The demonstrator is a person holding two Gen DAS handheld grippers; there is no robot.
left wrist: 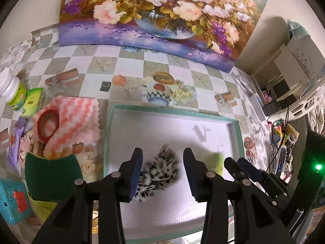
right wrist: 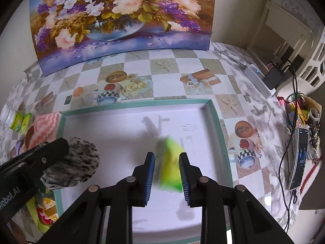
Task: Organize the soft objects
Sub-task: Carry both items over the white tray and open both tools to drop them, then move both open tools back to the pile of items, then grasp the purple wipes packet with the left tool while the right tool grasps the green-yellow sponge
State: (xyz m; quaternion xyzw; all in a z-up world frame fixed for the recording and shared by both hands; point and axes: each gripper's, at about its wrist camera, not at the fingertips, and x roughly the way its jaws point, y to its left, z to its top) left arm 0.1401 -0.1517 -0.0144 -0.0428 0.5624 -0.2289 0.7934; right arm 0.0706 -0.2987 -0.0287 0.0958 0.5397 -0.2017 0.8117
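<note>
A white tray with a teal rim [left wrist: 235, 126] [right wrist: 215, 122] lies on the table below both grippers. A fluffy leopard-print soft thing [left wrist: 162, 168] [right wrist: 81, 158] sits between the fingers of my left gripper [left wrist: 162, 174]. It brushes the left pad, a gap shows at the right pad, and the jaws stand open. A yellow-green sponge [right wrist: 170, 166] [left wrist: 217, 160], blurred, fills the gap between the pads of my right gripper [right wrist: 167, 179] [left wrist: 240, 167]. Both grippers hang close together over the tray.
Left of the tray lie a pink-and-white zigzag cloth [left wrist: 81, 118] with a red ring [left wrist: 47, 125] on it, a dark green pad [left wrist: 50, 174] and a white-capped bottle [left wrist: 14, 93]. A flower painting [left wrist: 162, 16] leans at the back. A phone [right wrist: 300, 158] and cables lie to the right.
</note>
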